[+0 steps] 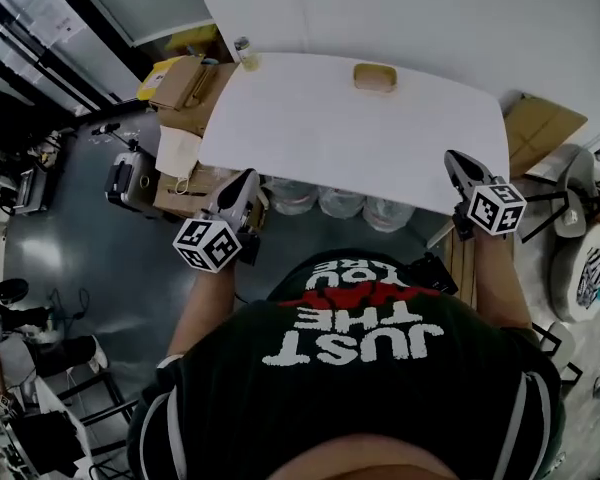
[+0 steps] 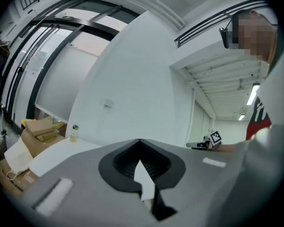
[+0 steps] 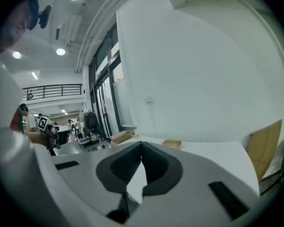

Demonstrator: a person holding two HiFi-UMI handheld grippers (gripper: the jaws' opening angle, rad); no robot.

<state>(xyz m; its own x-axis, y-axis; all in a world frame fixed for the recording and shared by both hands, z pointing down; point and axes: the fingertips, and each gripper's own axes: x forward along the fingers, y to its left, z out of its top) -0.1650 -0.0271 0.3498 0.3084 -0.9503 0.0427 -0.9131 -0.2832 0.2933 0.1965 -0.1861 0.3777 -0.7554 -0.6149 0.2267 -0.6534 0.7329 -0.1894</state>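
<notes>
My left gripper [image 1: 248, 176] [image 2: 139, 143] hovers over the near left edge of a white table [image 1: 350, 138], jaws shut with nothing between them. Level with the table's near right corner, my right gripper [image 1: 452, 158] [image 3: 142, 145] is also shut and empty. A small clear bottle [image 1: 244, 52] [image 2: 74, 133] with a dark cap stands at the table's far left corner. A low tan block-like object [image 1: 375, 77] [image 3: 172, 144] sits at the far edge near the middle. Both lie well beyond the grippers.
Cardboard boxes [image 1: 185, 83] [image 2: 40, 129] and a white paper bag [image 1: 180, 153] crowd the floor left of the table. Clear plastic containers [image 1: 340, 203] sit under its near edge. A cardboard sheet [image 1: 540, 128] [image 3: 262, 145] leans at the right, with a round stool [image 1: 585, 268] behind.
</notes>
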